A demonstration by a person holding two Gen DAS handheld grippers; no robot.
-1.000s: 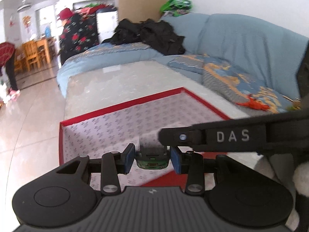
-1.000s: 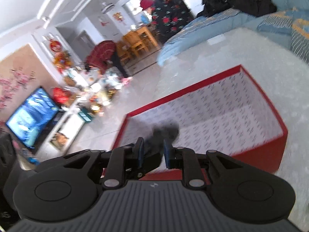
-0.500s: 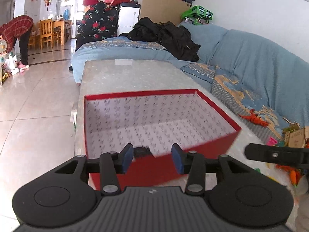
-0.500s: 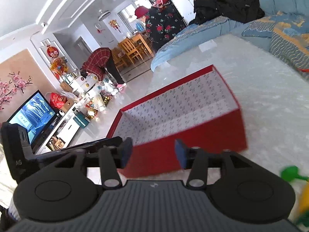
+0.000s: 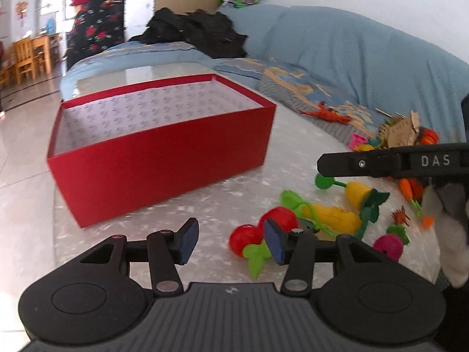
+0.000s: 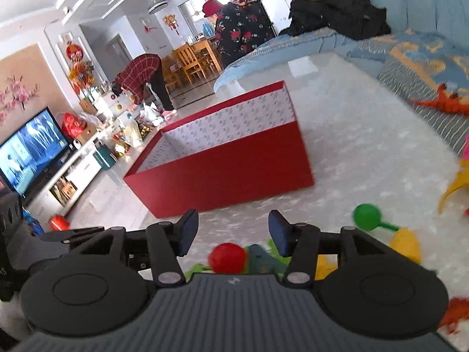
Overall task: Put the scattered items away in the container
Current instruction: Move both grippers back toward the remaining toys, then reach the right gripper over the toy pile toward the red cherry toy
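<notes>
Both the left gripper and right gripper hang wide apart and empty near the red box, above scattered toy vegetables.

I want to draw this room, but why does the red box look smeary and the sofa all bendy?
Left wrist view: the red box is smeared by motion blur, and the fisheye lens curves the sofa. Right wrist view: the box is a bit sharper, but the toys at the edges blur and the room bows.
</notes>
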